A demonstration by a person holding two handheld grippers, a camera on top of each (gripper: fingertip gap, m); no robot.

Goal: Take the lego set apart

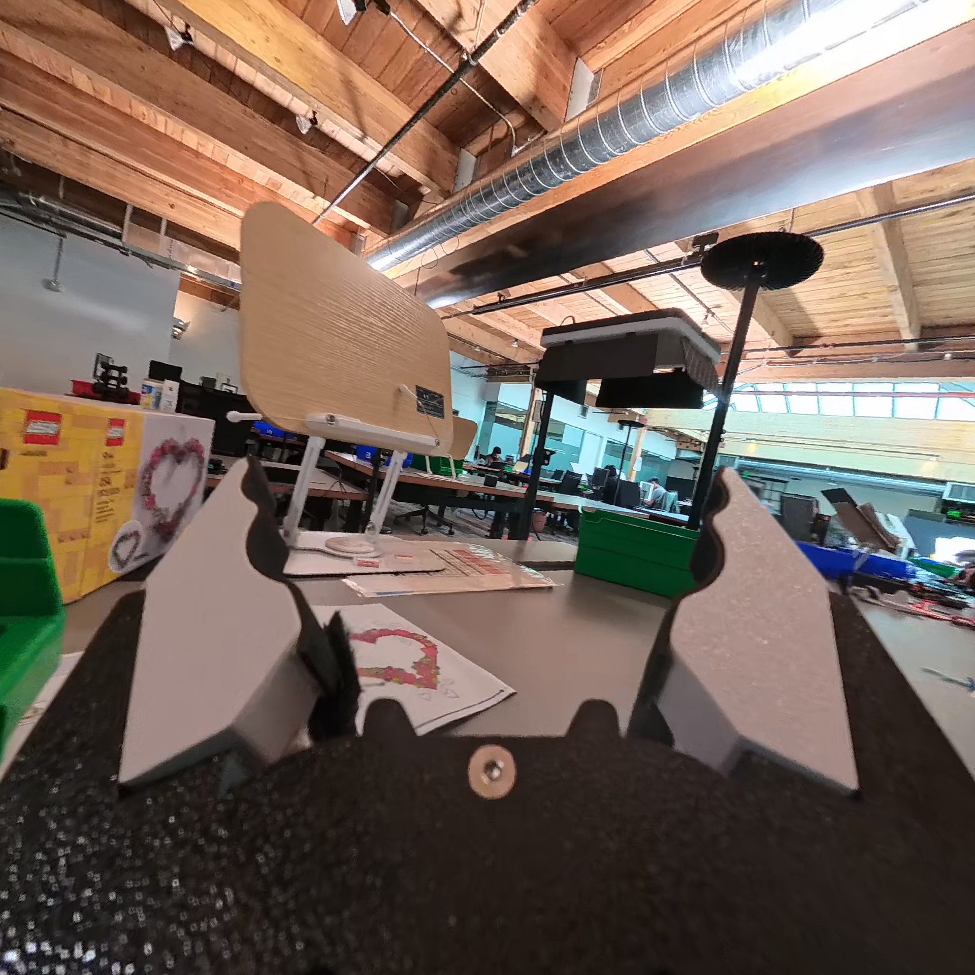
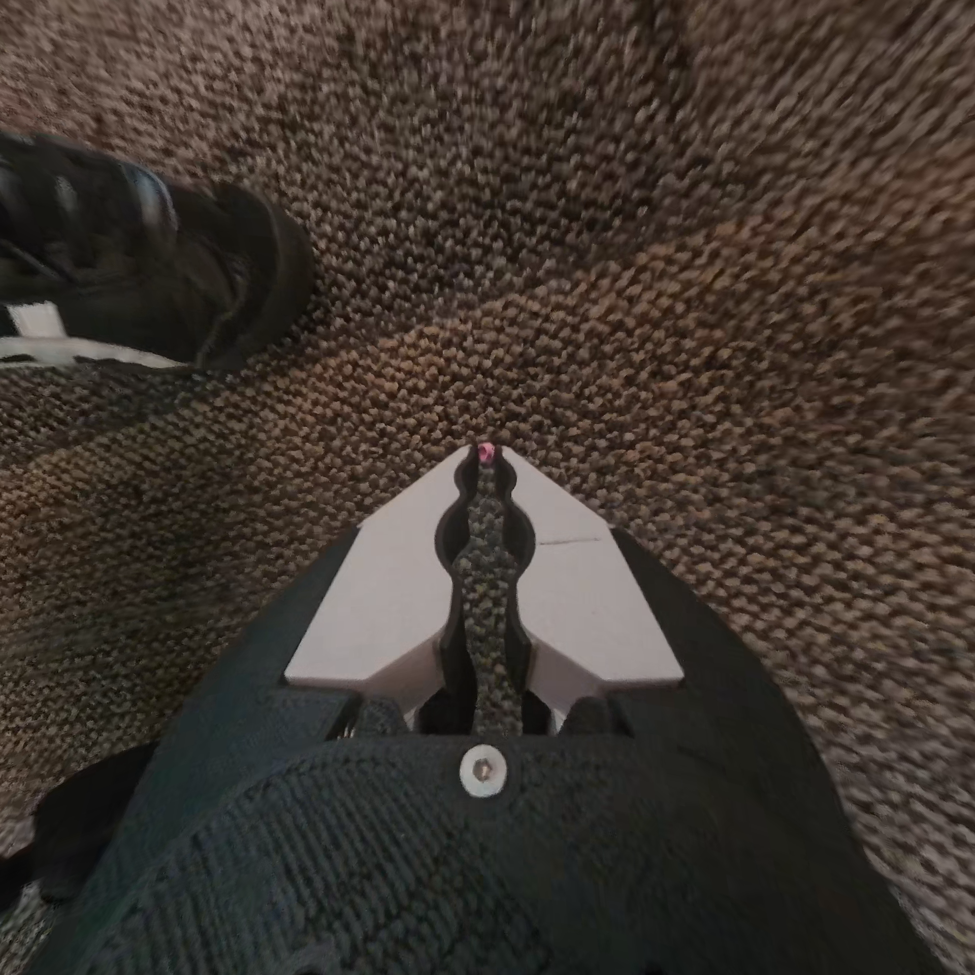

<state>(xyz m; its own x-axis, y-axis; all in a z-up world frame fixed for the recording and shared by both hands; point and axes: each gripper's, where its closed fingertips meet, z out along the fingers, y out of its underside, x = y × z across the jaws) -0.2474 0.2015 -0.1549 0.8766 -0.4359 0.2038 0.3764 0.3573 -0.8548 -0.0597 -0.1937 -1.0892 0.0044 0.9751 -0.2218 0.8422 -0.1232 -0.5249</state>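
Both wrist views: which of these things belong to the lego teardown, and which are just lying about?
Part of the job:
right gripper, shut on a tiny pink piece over the carpet
left gripper, open
instruction sheet
lego box
green bins

Lying about:
wooden book stand
black shoe
lamp

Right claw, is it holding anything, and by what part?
Yes: the right claw pinches a tiny pink piece at its very tips, over carpet.

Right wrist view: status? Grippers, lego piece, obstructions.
Right gripper shut on tiny pink piece, down at the carpet. Left gripper open, empty, over the table. Black shoe off to the left, apart from it.
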